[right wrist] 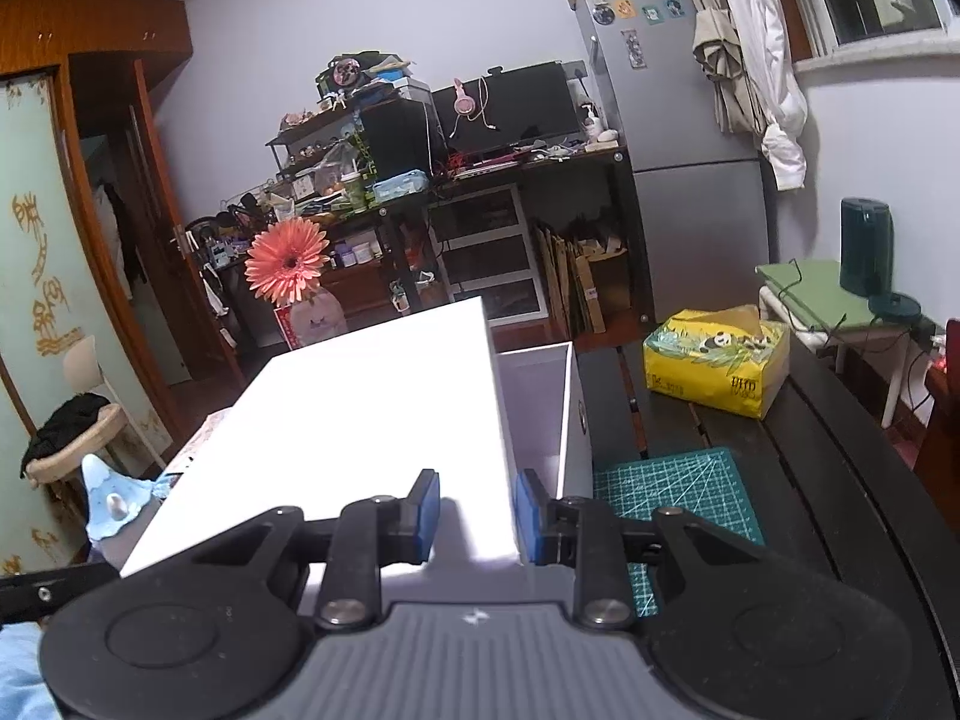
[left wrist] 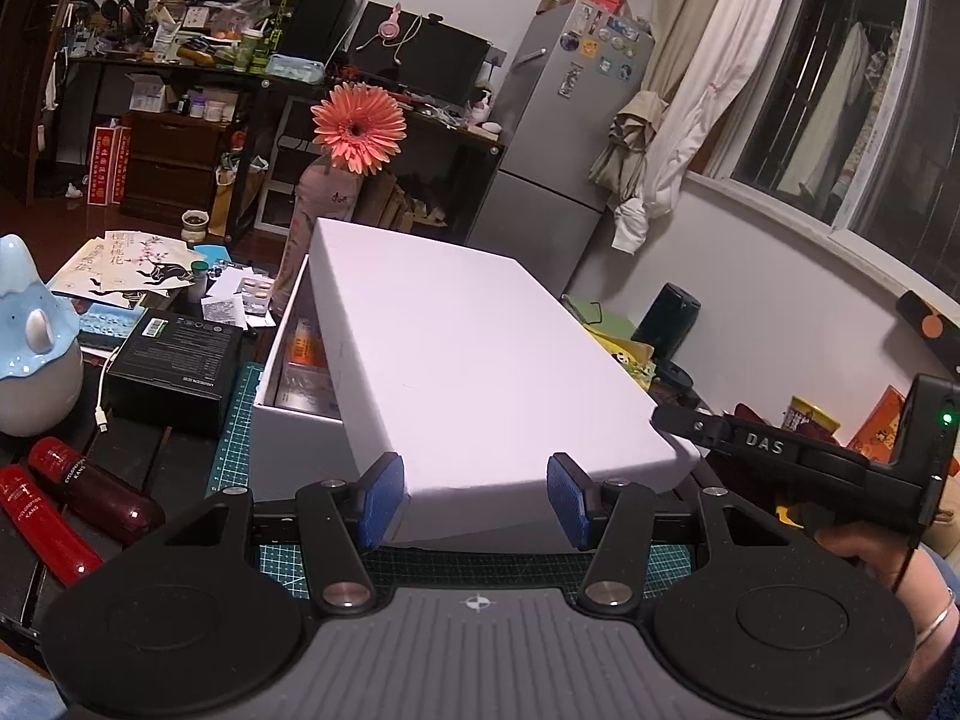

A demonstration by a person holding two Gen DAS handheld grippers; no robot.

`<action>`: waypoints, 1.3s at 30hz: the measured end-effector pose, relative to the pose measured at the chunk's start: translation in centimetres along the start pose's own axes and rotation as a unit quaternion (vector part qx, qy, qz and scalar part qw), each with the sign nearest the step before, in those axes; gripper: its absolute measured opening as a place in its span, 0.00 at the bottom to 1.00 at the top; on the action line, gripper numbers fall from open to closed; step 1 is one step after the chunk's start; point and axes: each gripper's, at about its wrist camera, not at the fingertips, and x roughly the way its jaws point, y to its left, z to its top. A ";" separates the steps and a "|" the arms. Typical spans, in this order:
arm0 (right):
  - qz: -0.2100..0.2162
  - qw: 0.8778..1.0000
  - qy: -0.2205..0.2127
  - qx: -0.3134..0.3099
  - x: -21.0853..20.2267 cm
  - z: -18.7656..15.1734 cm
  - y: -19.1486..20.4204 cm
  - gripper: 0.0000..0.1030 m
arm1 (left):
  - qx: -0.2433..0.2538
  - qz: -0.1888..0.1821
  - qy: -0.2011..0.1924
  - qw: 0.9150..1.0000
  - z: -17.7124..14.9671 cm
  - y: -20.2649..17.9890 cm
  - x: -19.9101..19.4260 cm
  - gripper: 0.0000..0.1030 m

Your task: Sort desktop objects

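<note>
A white box lid (left wrist: 480, 354) lies askew over an open white box (left wrist: 282, 360) that holds orange packets (left wrist: 303, 348). My left gripper (left wrist: 474, 495) is open, its blue pads at the lid's near edge on both sides. My right gripper (right wrist: 477, 513) is open too, its pads astride the lid's near right corner (right wrist: 372, 420), with the box's open inside (right wrist: 534, 408) to the right. The right gripper also shows in the left wrist view (left wrist: 780, 450), at the lid's right corner.
On the left are a black carton (left wrist: 174, 372), two red bottles (left wrist: 84, 498), a blue-and-white ceramic figure (left wrist: 30, 336), papers and a vase with an orange flower (left wrist: 359, 127). A green cutting mat (right wrist: 678, 492) lies under the box. A yellow tissue pack (right wrist: 714, 360) sits at the right.
</note>
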 end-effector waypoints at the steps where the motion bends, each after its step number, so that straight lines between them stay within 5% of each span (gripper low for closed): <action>1: -0.001 1.000 -0.001 -0.002 0.1 0.0 0.0 0.26 | 0.000 -0.001 0.000 1.000 0.0 -0.1 0.0 0.50; 16: -0.006 1.000 -0.012 -0.012 1.6 0.7 -0.4 0.27 | 0.008 -0.019 -0.006 1.000 -0.5 -0.9 0.1 0.52; 20: 0.005 1.000 -0.010 -0.016 1.9 0.8 -0.2 0.27 | 0.002 -0.055 0.002 0.998 -0.4 -1.2 0.4 0.51; 26: -0.007 0.999 -0.016 -0.052 1.9 0.8 0.7 0.26 | 0.047 -0.066 0.020 0.997 -1.5 -2.8 0.8 0.51; 32: 0.000 0.999 -0.028 -0.015 1.0 1.0 -0.3 0.27 | 0.036 -0.059 0.009 0.998 -1.2 -2.1 0.7 0.51; 39: 0.021 0.998 -0.034 0.052 -1.2 -0.3 -0.8 0.45 | 0.028 -0.038 -0.028 0.998 -0.7 -1.4 -0.8 0.63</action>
